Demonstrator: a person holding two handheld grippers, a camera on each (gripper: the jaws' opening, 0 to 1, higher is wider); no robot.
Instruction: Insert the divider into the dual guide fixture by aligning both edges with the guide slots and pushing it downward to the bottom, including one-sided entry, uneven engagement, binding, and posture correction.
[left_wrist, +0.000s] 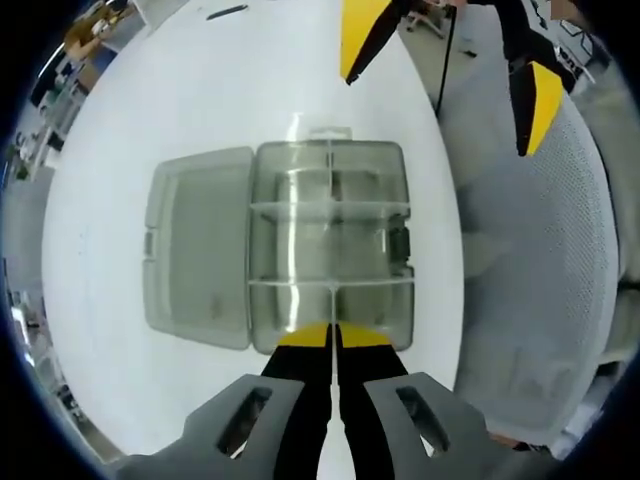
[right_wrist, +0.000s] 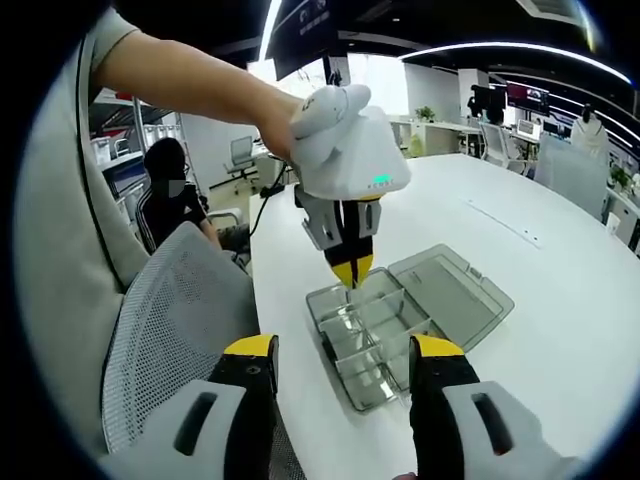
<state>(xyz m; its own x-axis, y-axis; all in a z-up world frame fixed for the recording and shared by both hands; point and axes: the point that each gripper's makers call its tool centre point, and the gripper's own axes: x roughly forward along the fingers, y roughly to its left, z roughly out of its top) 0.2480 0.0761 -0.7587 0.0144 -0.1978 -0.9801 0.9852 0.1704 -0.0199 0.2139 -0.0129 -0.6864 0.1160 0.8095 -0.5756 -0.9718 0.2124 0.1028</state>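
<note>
Both tongs: left (left_wrist: 333, 336) seemingly shut, right (right_wrist: 343, 352) wide

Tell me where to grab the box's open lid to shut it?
Pinch the lid by its free outer edge, opposite the hinge, coming from the side away from the box. It lies flat open on the table, so probably just that thin rim offers a hold.

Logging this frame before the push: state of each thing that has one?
left gripper: shut, tips at the box's near edge
right gripper: open, holding nothing, off the box
organizer box: open, dividers standing inside
lid: swung fully back, flat on the table
mesh chair: unoccupied, beside the table
</note>
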